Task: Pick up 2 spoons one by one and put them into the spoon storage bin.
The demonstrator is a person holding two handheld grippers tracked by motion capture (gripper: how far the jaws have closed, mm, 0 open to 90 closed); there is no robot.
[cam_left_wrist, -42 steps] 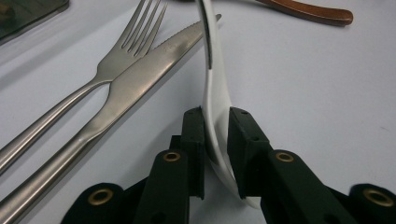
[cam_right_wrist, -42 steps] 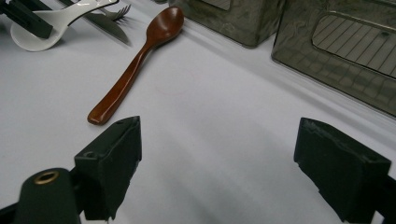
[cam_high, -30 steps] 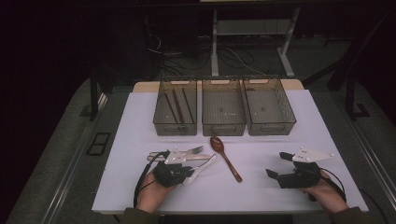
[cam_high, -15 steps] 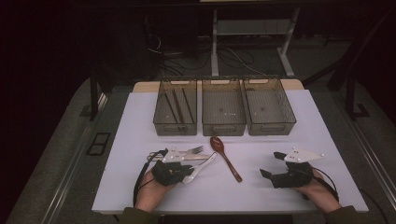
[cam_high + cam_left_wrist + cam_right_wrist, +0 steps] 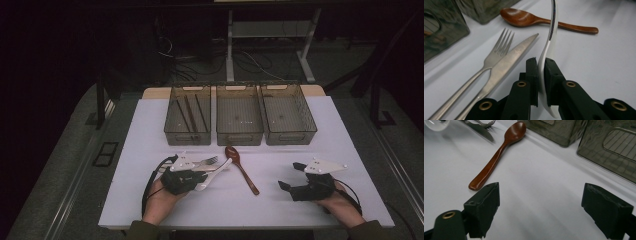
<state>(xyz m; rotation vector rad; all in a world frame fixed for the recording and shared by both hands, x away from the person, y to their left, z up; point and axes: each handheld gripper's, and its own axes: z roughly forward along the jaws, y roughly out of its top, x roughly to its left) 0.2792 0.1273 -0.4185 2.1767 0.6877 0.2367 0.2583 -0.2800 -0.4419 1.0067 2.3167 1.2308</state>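
Note:
My left gripper [image 5: 200, 179] lies at the front left of the white table, shut on the handle of a white spoon [image 5: 217, 171]. In the left gripper view the spoon [image 5: 547, 47] stands on edge, clamped between the two black jaws of that gripper [image 5: 540, 62]. A steel fork [image 5: 496, 52] and knife [image 5: 516, 53] lie side by side just left of it. A brown wooden spoon [image 5: 242, 169] lies in the middle of the table. At the front right, my right gripper [image 5: 291, 176] is open; its jaws [image 5: 541, 195] stand wide over bare table, with the wooden spoon [image 5: 499, 157] ahead to the left.
Three grey mesh bins [image 5: 239, 120] stand in a row at the back of the table. The left bin [image 5: 187, 117] holds several dark sticks. Beyond the table's edges the floor is dark, with cables and desk legs behind.
My right gripper has edged slightly to the left. The left gripper keeps its grip on the white spoon and stays in place.

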